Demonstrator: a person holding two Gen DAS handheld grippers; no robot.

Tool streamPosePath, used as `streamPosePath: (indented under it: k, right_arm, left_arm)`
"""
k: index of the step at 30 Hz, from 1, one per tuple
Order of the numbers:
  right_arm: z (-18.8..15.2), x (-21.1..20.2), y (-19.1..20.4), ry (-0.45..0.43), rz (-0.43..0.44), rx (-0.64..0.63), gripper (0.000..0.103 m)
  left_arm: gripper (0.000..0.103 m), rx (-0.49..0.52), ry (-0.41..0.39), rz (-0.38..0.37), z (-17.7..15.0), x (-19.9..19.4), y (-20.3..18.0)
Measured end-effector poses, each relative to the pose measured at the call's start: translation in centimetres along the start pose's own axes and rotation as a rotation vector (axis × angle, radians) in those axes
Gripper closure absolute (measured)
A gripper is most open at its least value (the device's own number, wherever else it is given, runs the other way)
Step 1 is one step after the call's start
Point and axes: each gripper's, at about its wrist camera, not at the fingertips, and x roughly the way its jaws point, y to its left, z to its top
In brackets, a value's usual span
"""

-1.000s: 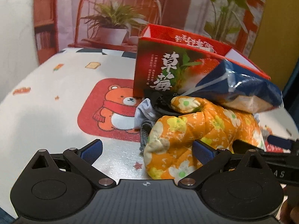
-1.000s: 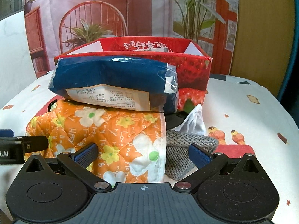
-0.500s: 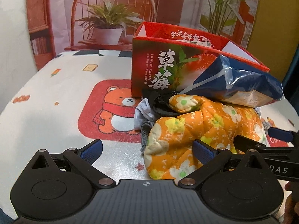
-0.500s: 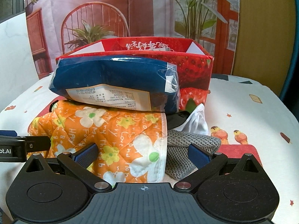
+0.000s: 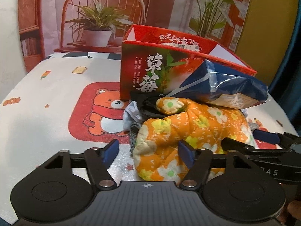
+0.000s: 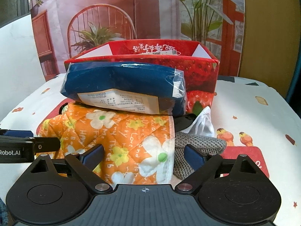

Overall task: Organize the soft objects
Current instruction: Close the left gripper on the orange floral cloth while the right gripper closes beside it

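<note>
An orange floral quilted cloth (image 5: 197,128) (image 6: 122,131) lies in a pile on the table, with a blue plastic-wrapped pack (image 5: 225,86) (image 6: 122,82) resting on top. Behind the pile stands an open red strawberry box (image 5: 150,71) (image 6: 199,71). My left gripper (image 5: 148,150) is at the cloth's left end, jaws closing. The cloth's bulge lies between them, by the right pad and apart from the left pad. My right gripper (image 6: 144,155) is closing around the cloth's white-edged end and a grey knit piece (image 6: 197,143), with no clear pinch.
A white cloth (image 6: 203,124), a black item (image 5: 146,107) and a light blue cloth (image 5: 131,113) are tucked under the pile. The tablecloth (image 5: 56,122) with a bear print spreads to the left. A printed backdrop hangs behind the table.
The left jaws have narrowed clearly around the orange cloth's end. The right jaws have come in a little. Both grippers stayed in place and the pile has not shifted.
</note>
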Motion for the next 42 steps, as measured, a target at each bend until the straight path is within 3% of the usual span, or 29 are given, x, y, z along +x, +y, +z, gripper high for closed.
streamPosePath:
  k: [6, 17, 30, 31, 32, 35, 42]
  right_arm:
    - [-1.0, -0.4, -0.4, -0.014, 0.018, 0.015, 0.017]
    - [-1.2, -0.5, -0.9, -0.034, 0.036, 0.055, 0.017]
    - [-1.1, -0.1, -1.3, -0.052, 0.067, 0.083, 0.022]
    - [-1.0, -0.1, -1.2, -0.055, 0.069, 0.079, 0.022]
    - [-1.0, -0.1, -1.2, -0.056, 0.072, 0.077, 0.022]
    - [-0.9, -0.3, -1.0, -0.055, 0.082, 0.076, 0.029]
    - [-0.7, -1.2, -1.1, -0.059, 0.082, 0.093, 0.055]
  left_arm:
    - [0.047, -0.014, 0.008, -0.060, -0.4, 0.1, 0.3]
    - [0.049, -0.059, 0.023, -0.105, -0.6, 0.6, 0.9]
    - [0.052, 0.031, 0.026, -0.101, -1.1, 0.6, -0.1]
    - [0.055, 0.031, 0.024, -0.102, -1.1, 0.6, -0.1]
    - [0.064, 0.037, 0.020, -0.100, -1.1, 0.5, -0.1]
    - [0.081, 0.080, 0.010, -0.060, -1.1, 0.2, -0.4]
    - [0.089, 0.064, -0.002, -0.062, -0.8, -0.7, -0.1]
